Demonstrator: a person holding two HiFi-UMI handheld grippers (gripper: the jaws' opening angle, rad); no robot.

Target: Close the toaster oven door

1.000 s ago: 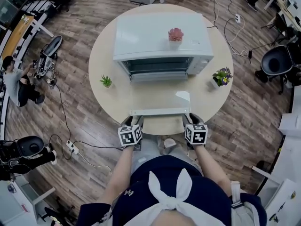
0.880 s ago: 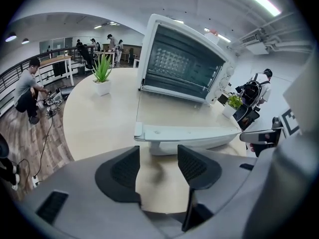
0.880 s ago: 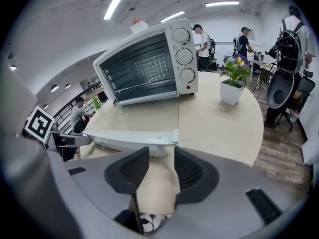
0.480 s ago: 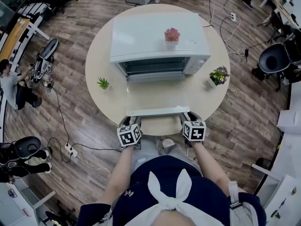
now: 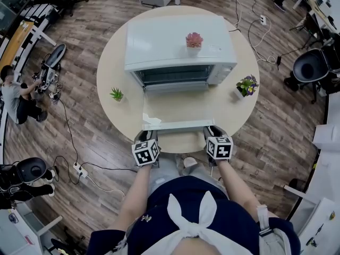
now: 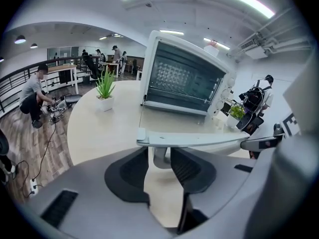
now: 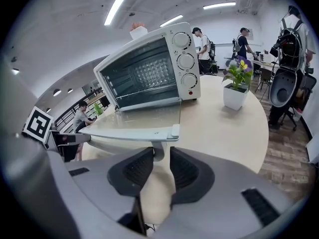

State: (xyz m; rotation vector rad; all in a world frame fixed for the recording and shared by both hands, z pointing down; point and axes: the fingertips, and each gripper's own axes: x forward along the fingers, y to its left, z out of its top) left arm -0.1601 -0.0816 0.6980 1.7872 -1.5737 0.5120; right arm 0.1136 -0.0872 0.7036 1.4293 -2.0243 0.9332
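The white toaster oven (image 5: pixel 180 39) stands on the round table (image 5: pixel 119 118) with its glass door (image 5: pixel 178 108) folded down flat toward me. The door's handle (image 5: pixel 178 125) runs along the near edge. My left gripper (image 5: pixel 147 136) is at the handle's left end and my right gripper (image 5: pixel 212 133) is at its right end. In the left gripper view my left gripper (image 6: pixel 159 156) has its pads against the handle's (image 6: pixel 199 139) support post. My right gripper (image 7: pixel 161 158) holds the other post under the handle (image 7: pixel 129 133) in the right gripper view. Both pairs of jaws have just been closing on the posts.
A pink plant (image 5: pixel 194 39) sits on top of the oven. A small green plant (image 5: pixel 117 93) stands at the table's left and a purple flower pot (image 5: pixel 247 85) at its right. A person (image 5: pixel 13 97) crouches far left; a chair (image 5: pixel 313 68) is far right.
Both grippers stay at the handle's ends with hardly any shift. The bright glare on the door glass has moved from the right side to the left front corner.
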